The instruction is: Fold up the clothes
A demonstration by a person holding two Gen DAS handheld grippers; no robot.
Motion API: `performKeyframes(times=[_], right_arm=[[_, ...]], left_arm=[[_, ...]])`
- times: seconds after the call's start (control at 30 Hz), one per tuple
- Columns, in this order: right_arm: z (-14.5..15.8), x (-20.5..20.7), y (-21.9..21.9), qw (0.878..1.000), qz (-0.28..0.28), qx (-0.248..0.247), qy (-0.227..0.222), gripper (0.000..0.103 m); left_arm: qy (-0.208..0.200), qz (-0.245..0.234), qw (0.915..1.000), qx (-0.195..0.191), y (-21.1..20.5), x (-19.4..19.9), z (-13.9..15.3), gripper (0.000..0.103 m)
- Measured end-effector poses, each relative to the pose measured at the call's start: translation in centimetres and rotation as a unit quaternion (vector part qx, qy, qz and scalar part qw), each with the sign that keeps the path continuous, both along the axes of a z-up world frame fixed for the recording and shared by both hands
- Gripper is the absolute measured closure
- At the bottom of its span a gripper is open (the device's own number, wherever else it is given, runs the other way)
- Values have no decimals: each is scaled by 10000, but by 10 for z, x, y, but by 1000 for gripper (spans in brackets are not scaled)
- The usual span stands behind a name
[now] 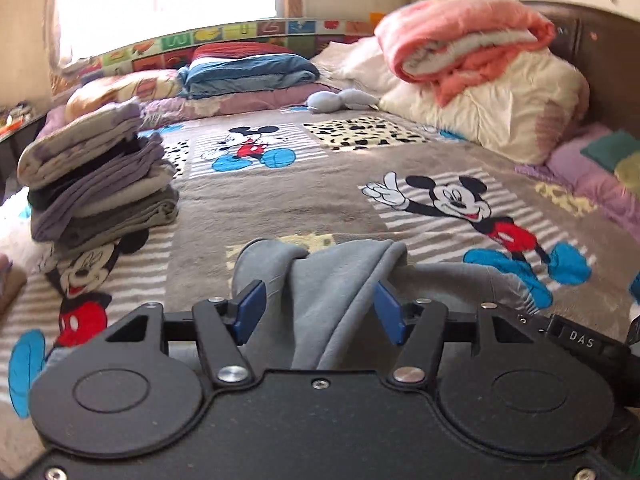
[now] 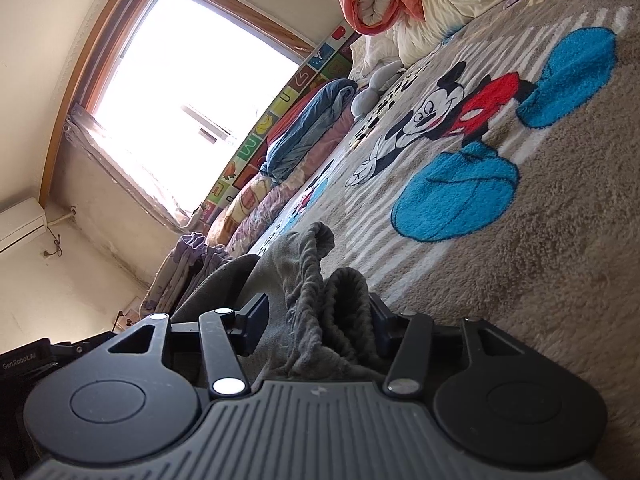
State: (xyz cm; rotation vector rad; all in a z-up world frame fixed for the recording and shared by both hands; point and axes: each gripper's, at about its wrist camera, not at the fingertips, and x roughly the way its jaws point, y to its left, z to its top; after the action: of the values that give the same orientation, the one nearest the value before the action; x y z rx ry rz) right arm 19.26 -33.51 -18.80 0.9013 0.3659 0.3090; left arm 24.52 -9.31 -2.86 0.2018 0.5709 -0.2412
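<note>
A grey sweat garment (image 1: 340, 276) lies bunched on the Mickey Mouse blanket (image 1: 304, 196) at the bed's near edge. My left gripper (image 1: 320, 308) stands open, its blue pads (image 1: 252, 312) apart, and a fold of the grey cloth runs loosely between them. In the right wrist view the same garment's ribbed hem (image 2: 320, 280) is crumpled between the jaws of my right gripper (image 2: 318, 318). Those jaws stand apart and the near pad's face shows free of the cloth; the far pad is hidden behind the bunch. This view is rolled on its side, low over the blanket (image 2: 540, 240).
A stack of folded grey and purple clothes (image 1: 100, 176) stands at the bed's left. Folded blue and red bedding (image 1: 248, 70) lies along the far side under the window. A pink quilt (image 1: 472, 36) on cream pillows (image 1: 492, 116) fills the right, by the headboard. A small grey plush (image 1: 340, 100) sits between.
</note>
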Motion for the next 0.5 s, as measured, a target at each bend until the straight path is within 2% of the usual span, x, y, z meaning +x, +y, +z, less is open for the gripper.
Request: performKeyframes(times=[0.1, 0.2, 0.27, 0.3, 0.33, 0.37, 0.5], right_arm=[[0, 0, -1, 10000, 7, 42, -20, 50], [-1, 0, -2, 9999, 26, 88, -52, 49], [-1, 0, -2, 9999, 33, 126, -66, 48], [-1, 0, -2, 9999, 33, 130, -71, 48], [-1, 0, -2, 9999, 33, 128, -74, 48], [-1, 1, -2, 9999, 33, 126, -76, 48], [-2, 1, -3, 9998, 38, 167, -93, 48]], left_arm=[[-61, -365, 9949, 941, -38, 15, -10, 41], [-122, -498, 9800, 1925, -69, 31, -31, 39], [-150, -564, 9713, 2307, -80, 41, -42, 39], [-106, -547, 9701, 2364, -82, 46, -46, 46], [-24, -487, 9709, 2346, -81, 50, -48, 60], [59, -428, 9716, 2327, -80, 55, -50, 94], [-61, -35, 9872, 1594, -53, 51, -36, 95]])
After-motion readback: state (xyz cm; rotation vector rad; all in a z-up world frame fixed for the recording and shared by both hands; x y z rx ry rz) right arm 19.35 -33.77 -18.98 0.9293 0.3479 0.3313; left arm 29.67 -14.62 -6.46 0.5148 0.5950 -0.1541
